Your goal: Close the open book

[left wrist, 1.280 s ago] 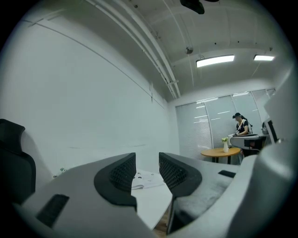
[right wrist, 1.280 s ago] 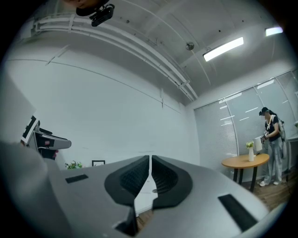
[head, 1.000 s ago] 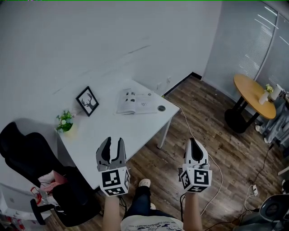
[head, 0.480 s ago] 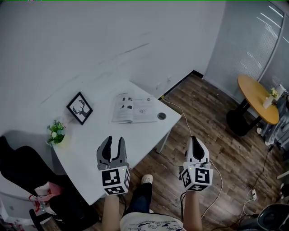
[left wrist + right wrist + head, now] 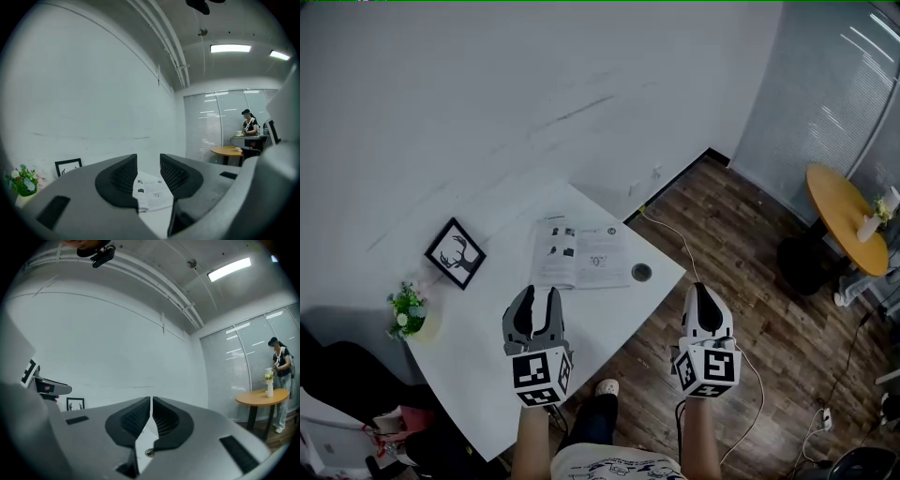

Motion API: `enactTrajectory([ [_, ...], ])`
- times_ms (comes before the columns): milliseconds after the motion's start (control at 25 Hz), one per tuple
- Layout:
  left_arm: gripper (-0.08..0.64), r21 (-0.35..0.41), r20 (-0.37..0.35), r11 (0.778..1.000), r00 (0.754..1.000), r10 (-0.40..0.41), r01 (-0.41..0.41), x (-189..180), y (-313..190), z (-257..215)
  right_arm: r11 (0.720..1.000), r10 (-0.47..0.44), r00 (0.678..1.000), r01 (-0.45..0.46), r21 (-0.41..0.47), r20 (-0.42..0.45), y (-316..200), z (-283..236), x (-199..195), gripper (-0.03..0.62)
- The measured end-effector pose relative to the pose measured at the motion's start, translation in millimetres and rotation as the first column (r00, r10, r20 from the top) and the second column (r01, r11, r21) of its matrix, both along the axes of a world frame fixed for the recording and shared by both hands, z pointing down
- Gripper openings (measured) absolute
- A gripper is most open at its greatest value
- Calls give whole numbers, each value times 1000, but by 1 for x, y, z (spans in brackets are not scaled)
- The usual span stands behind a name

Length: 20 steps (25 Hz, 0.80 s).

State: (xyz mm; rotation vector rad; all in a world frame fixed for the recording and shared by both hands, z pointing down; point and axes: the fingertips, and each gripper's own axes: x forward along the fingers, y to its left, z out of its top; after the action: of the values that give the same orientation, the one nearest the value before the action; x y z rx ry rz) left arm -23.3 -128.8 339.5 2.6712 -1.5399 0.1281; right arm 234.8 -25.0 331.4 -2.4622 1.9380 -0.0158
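Observation:
The open book (image 5: 581, 255) lies flat on the white table (image 5: 487, 361), its printed pages up, near the far right corner. In the left gripper view the book (image 5: 151, 193) shows through the gap between the jaws. My left gripper (image 5: 536, 295) hovers over the table's near part, short of the book, open and holding nothing. My right gripper (image 5: 701, 292) hangs over the wooden floor just off the table's right corner, its jaws shut with only a thin slit between them and nothing held. Both point level toward the wall.
A small dark round object (image 5: 641, 272) sits right of the book. A framed deer picture (image 5: 455, 253) and a small potted plant (image 5: 408, 309) stand at the table's left. A cable (image 5: 684, 248) runs across the floor. A round wooden table (image 5: 846, 217) and a person (image 5: 280, 362) are far right.
The table and book have come closer and lower in the head view as both grippers moved forward toward them. The jaws stand as before.

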Motion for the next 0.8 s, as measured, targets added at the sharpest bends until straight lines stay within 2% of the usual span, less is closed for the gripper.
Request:
enactTrajectory([
  [120, 141, -11, -3, 1000, 1000, -1, 1, 9, -29, 4, 1000, -9, 1000, 9, 3, 1, -32, -1, 9, 31],
  [320, 141, -84, -88, 996, 996, -10, 3, 19, -66, 17, 999, -38, 999, 38, 2, -4, -77, 2, 19, 31],
  [640, 141, -158, -90, 987, 995, -52, 37, 18, -102, 48, 997, -80, 997, 80, -21, 3, -126, 16, 22, 31],
  [800, 141, -168, -78, 983, 993, -86, 72, 14, -115, 56, 993, -113, 993, 114, -39, 11, -146, 26, 22, 31],
])
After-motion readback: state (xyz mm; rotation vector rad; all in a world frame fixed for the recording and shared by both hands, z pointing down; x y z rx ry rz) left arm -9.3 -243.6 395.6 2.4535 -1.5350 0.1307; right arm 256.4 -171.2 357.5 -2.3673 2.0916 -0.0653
